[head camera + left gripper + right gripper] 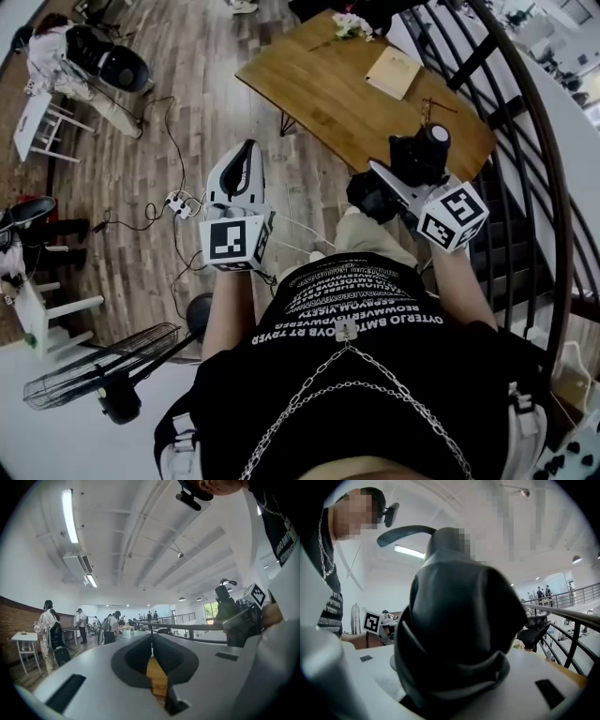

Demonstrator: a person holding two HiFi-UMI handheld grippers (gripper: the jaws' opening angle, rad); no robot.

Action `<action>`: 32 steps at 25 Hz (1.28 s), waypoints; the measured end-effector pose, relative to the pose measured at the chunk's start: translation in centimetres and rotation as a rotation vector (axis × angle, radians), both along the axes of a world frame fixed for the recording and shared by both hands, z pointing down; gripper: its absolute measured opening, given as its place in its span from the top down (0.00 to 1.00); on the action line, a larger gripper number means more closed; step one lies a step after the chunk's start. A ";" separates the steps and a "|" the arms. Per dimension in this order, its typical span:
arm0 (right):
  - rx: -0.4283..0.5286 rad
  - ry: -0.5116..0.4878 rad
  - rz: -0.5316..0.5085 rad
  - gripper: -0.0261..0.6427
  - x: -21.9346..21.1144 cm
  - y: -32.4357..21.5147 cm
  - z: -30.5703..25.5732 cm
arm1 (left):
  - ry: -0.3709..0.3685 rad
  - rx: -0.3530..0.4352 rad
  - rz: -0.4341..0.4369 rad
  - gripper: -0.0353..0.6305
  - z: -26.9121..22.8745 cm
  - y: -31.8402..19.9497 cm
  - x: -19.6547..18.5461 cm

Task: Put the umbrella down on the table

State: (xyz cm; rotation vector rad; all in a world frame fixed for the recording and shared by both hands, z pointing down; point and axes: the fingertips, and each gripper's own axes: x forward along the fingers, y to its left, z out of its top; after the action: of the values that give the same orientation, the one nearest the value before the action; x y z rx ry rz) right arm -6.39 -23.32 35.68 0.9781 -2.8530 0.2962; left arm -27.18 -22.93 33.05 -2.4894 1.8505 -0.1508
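The folded black umbrella (419, 155) is held upright in my right gripper (394, 180), just short of the near edge of the wooden table (309, 84). In the right gripper view the umbrella (459, 620) fills the middle, its curved handle (405, 529) at the top, and the right gripper (454, 672) is shut on its body. My left gripper (247, 150) hovers over the floor left of the table's corner, apart from the umbrella. In the left gripper view the left gripper (151, 638) has its jaws shut together with nothing between them.
A tan folder (394, 71) and white flowers (352, 25) lie on the table's far part. A black stair railing (530, 122) runs along the right. Cables and a power strip (178, 202) lie on the floor, with a fan (94, 377) at lower left. People stand in the distance (49, 620).
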 end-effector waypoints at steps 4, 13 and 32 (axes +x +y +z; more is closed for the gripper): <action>0.001 -0.012 -0.027 0.57 -0.6 -2.0 0.7 | -0.009 -0.015 -0.001 0.90 0.6 -1.6 -0.3; -0.063 -0.052 -0.037 0.57 0.8 -13.9 5.1 | -0.061 -0.050 -0.003 0.90 3.1 -12.3 2.0; -0.343 0.151 -0.010 0.57 1.9 -22.6 19.5 | -0.061 -0.179 0.072 0.90 9.3 -19.2 6.1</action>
State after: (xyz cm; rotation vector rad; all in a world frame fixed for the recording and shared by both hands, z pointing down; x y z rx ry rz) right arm -4.53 -45.90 55.18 0.8757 -2.5548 0.6546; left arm -21.12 -42.10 42.37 -2.6294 1.7953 -0.4030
